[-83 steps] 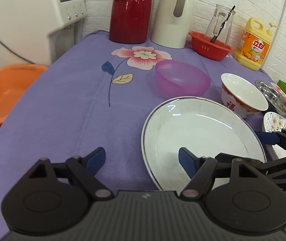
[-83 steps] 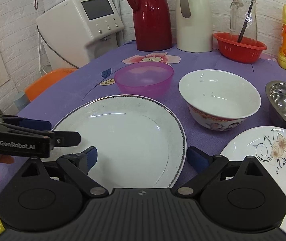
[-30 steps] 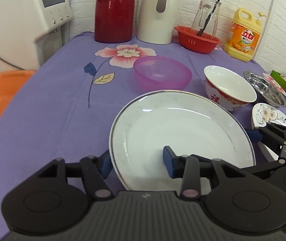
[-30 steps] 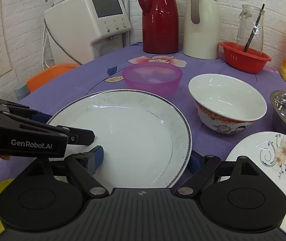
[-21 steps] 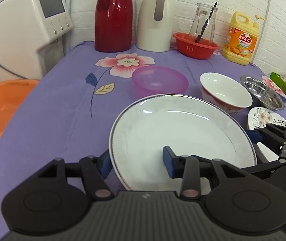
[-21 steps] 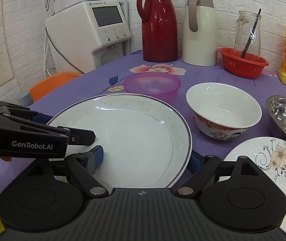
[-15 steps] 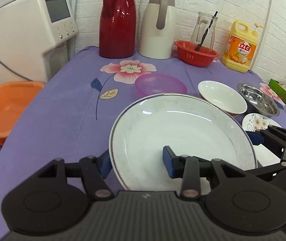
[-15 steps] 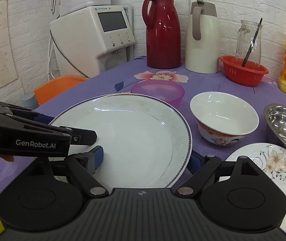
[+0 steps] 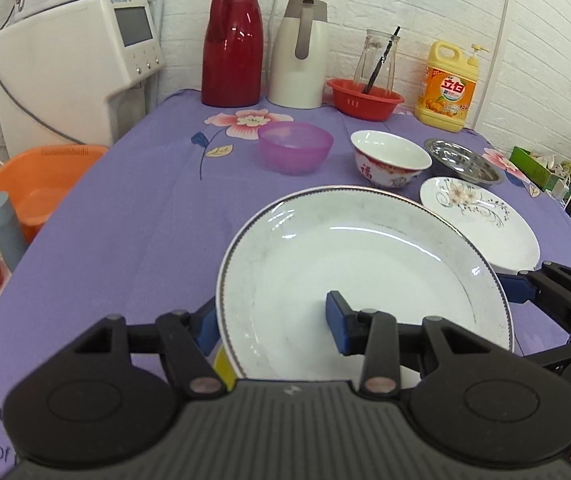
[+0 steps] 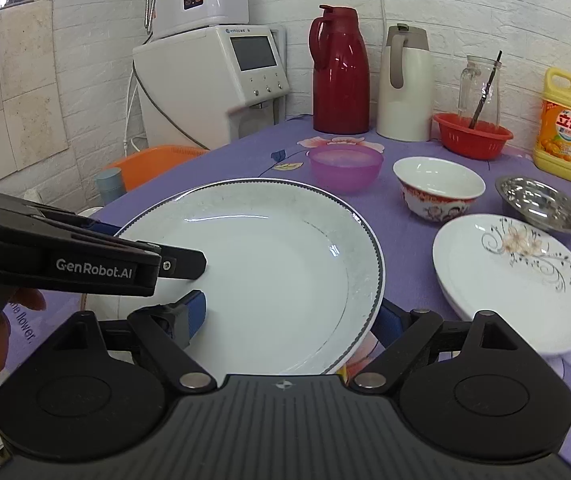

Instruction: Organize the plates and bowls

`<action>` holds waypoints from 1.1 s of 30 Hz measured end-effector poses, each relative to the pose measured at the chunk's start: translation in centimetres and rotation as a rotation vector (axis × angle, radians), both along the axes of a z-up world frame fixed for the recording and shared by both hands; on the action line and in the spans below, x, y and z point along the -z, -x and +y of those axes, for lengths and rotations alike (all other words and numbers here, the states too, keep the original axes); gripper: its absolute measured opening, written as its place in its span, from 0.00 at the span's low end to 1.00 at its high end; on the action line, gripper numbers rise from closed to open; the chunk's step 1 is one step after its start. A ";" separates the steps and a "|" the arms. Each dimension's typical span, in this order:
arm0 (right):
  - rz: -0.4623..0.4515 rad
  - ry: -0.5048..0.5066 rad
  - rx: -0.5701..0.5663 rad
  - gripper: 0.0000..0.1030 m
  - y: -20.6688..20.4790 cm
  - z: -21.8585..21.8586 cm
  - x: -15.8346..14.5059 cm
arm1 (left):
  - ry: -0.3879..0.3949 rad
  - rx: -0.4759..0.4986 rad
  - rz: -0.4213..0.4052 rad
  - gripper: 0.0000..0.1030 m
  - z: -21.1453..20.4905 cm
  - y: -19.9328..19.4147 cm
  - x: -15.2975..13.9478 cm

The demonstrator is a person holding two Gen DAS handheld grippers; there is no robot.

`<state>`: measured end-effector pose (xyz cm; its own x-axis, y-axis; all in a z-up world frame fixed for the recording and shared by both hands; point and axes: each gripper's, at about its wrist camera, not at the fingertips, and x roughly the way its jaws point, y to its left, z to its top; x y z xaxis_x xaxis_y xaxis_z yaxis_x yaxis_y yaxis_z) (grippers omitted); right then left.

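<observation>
A large white plate (image 9: 365,264) with a dark beaded rim hangs above the purple tablecloth, held from both sides. My left gripper (image 9: 271,322) is shut on its left rim, one blue pad on top and one beneath. My right gripper (image 10: 291,320) is shut on the right rim of the same plate (image 10: 277,248). Further back on the table stand a floral plate (image 10: 513,276), a red-patterned white bowl (image 10: 439,188), a purple plastic bowl (image 10: 345,166) and a steel bowl (image 10: 541,204).
Along the back wall stand a red thermos (image 9: 231,44), a white thermos (image 9: 299,52), a red basket (image 9: 365,98) with a glass jug, and a yellow detergent bottle (image 9: 449,88). A white water dispenser (image 9: 69,68) and an orange basin (image 9: 33,184) are left of the table.
Both grippers have drawn back from the bowls and risen a little, carrying the large plate between them. The bowls and floral plate now look smaller and farther off.
</observation>
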<state>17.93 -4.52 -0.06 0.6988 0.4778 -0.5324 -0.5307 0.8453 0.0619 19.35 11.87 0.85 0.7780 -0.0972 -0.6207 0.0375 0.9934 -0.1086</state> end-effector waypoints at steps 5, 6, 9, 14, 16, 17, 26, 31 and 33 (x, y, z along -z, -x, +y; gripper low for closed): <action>0.015 -0.010 0.018 1.00 2.9 -0.2 0.9 | -0.018 0.005 0.005 0.40 -0.5 3.2 0.9; 0.015 -0.009 0.019 1.00 3.2 -0.1 1.1 | -0.019 0.004 0.005 0.40 -0.6 3.6 1.1; 0.024 -0.013 0.018 1.00 3.5 0.0 1.7 | -0.020 0.004 0.012 0.41 -0.4 3.9 1.8; 0.001 0.016 0.032 1.00 3.7 0.4 2.4 | 0.012 0.001 0.035 0.43 0.1 3.2 2.9; -0.011 0.039 0.026 1.00 3.7 0.5 2.6 | 0.004 0.009 0.036 0.44 0.0 3.0 3.1; -0.012 0.062 0.024 1.00 3.6 0.7 2.7 | -0.002 0.014 0.029 0.46 0.0 3.1 3.1; -0.023 -0.057 0.103 1.00 3.1 -2.6 1.7 | -0.015 -0.009 -0.086 0.74 0.2 3.9 0.1; -0.015 -0.109 0.158 1.00 2.6 -5.0 1.0 | 0.058 -0.011 -0.062 0.74 -0.4 2.2 -0.4; -0.001 -0.122 0.184 1.00 2.4 -5.9 1.2 | 0.070 -0.004 -0.049 0.74 -1.1 1.5 -0.3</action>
